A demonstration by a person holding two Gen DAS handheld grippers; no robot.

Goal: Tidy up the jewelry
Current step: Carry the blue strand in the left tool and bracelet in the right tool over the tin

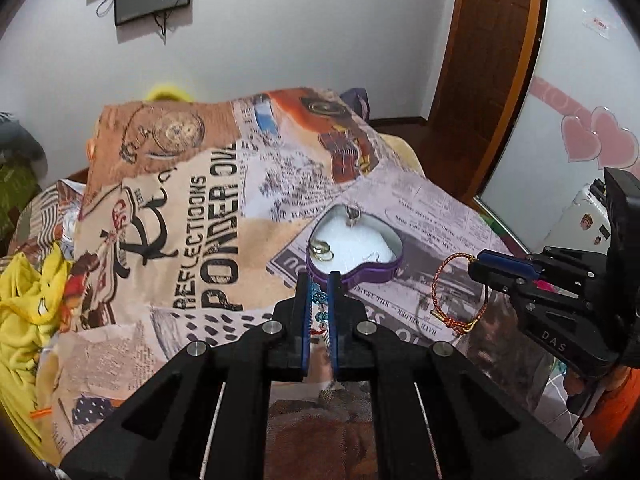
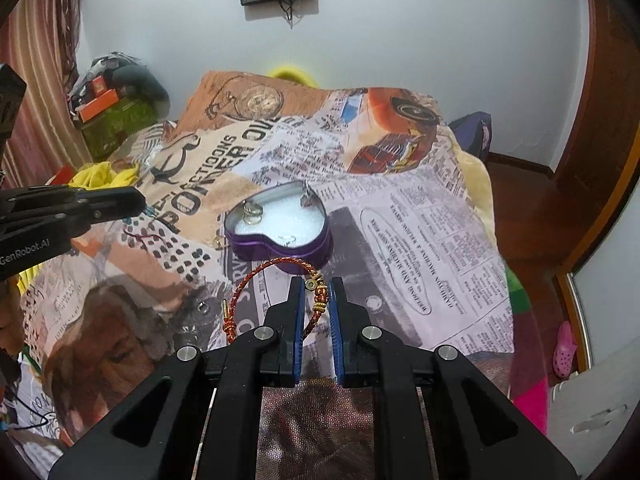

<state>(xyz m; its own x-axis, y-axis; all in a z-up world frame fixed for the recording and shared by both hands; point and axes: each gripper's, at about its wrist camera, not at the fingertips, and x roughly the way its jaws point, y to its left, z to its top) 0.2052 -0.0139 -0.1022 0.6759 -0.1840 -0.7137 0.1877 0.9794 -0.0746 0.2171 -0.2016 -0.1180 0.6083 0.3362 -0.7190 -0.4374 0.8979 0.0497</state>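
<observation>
The left gripper [image 1: 319, 280] pinches a small blue beaded piece [image 1: 319, 307] between its narrowly set fingers, a red thread trailing below it, while the right gripper [image 2: 318, 284] clamps the beaded section of a red-and-gold cord bracelet [image 2: 256, 280], whose loop hangs out to its left with the clasp ends dangling free. Both loads look lifted clear of the printed blanket [image 2: 400, 208], so the step in hand seems to be carrying pieces to storage. Just ahead of both sets of fingertips sits the purple heart-shaped tin [image 2: 280, 246], open, white-lined, with gold rings [image 2: 253, 212] at its far-left lobe and a silver piece [image 2: 307, 197] at the far rim. The next move likely calls for going forward over the near rim one gripper at a time, then releasing over bare lining. Room is tight, as the tin is small and the grippers converge; beyond it the blanket rises toward the wall
</observation>
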